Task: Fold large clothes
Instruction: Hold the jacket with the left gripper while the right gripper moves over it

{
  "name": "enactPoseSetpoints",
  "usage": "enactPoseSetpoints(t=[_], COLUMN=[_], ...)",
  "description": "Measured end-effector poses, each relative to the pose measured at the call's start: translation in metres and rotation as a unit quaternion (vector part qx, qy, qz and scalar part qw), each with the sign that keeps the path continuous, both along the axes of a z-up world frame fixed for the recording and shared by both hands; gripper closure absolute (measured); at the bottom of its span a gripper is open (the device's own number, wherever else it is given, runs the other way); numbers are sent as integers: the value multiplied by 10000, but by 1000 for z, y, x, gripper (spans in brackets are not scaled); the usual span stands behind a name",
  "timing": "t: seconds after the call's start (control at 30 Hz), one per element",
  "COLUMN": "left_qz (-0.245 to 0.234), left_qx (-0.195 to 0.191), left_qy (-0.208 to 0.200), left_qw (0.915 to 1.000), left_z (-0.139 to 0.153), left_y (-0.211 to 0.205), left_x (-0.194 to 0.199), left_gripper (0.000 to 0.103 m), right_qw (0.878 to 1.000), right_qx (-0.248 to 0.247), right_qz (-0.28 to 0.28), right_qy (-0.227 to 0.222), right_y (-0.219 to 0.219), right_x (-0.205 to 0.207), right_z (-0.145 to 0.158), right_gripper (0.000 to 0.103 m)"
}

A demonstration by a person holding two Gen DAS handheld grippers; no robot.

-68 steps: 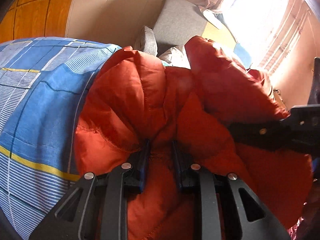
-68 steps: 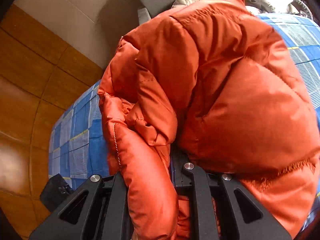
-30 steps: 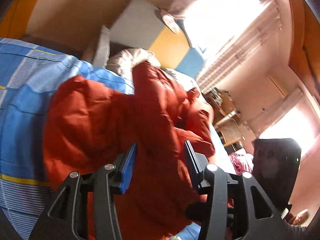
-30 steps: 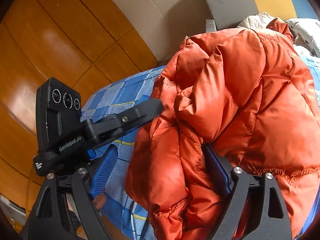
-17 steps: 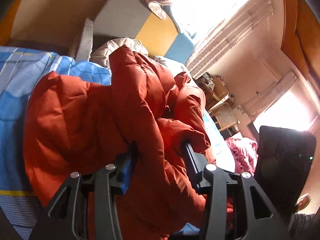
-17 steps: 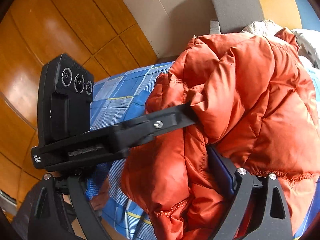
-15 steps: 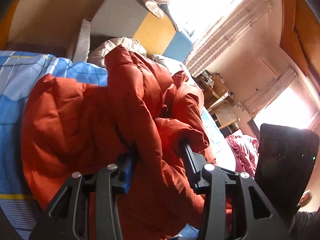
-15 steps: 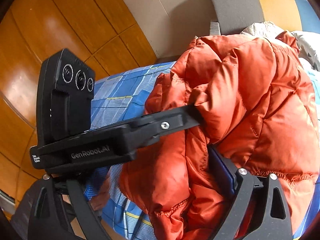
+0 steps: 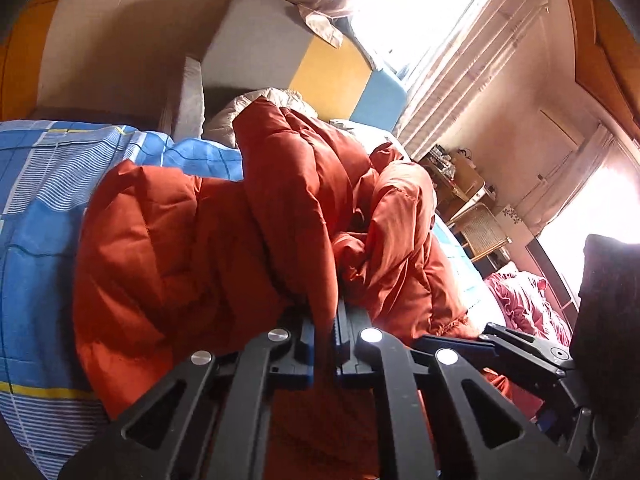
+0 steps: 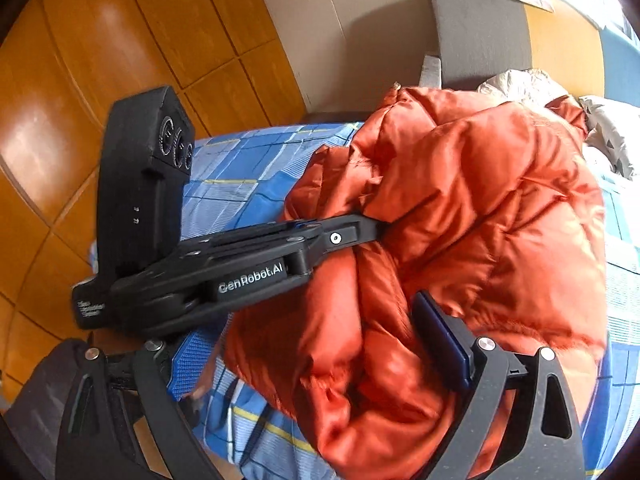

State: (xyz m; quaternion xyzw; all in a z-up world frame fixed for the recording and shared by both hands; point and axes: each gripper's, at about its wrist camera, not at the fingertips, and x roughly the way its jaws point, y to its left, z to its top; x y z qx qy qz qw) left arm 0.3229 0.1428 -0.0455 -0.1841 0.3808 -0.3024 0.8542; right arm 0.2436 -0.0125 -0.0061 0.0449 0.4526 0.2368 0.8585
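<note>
left claw: pinched tight on orange jacket fold | right claw: jaws wide, jacket bulging between | we lift slowly, keeping the fold flat on the bed

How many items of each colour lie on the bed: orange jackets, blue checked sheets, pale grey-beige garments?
Orange jacket: 1
Blue checked sheet: 1
Pale grey-beige garment: 1
Total: 3
</note>
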Motion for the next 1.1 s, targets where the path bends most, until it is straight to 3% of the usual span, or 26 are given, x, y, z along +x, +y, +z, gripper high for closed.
enactPoseSetpoints(t=[0.17,0.3,0.37,0.53,0.63,0.8,0.97,1.1], left_qz=[82,117,139,144,167,346,728,1004], left_qx=[54,64,20,0,-97,-98,-49,-10], left_qy=[-133,-127,-144,-292,-432,-559,-313,74], left_qw=[9999,9998,9998,9995,9989,9978,9968,9949], left_z=[10,10,11,21,30,38,18,-17], left_y=[5,9,10,12,19,43,74,93], left_x=[-11,-17,-20,-29,-39,-52,-60,-58], left_gripper=[98,98,98,99,99,99,99,99], right_qw=[9985,9862,9799,9665,9656,9759,9869,9925], right_qx=[510,1360,1358,1282,1257,1184,900,548], right_qz=[-151,-898,-1383,-2225,-2270,-1825,-1339,-1088], right_qy=[-88,-302,-472,-72,188,185,28,-110], right_y=[-34,-96,-123,-168,-162,-128,-89,-61], right_x=[-8,-7,-4,17,30,33,39,43], right_z=[19,42,47,16,-3,-4,5,3], right_gripper=[10,10,10,41,49,49,49,49])
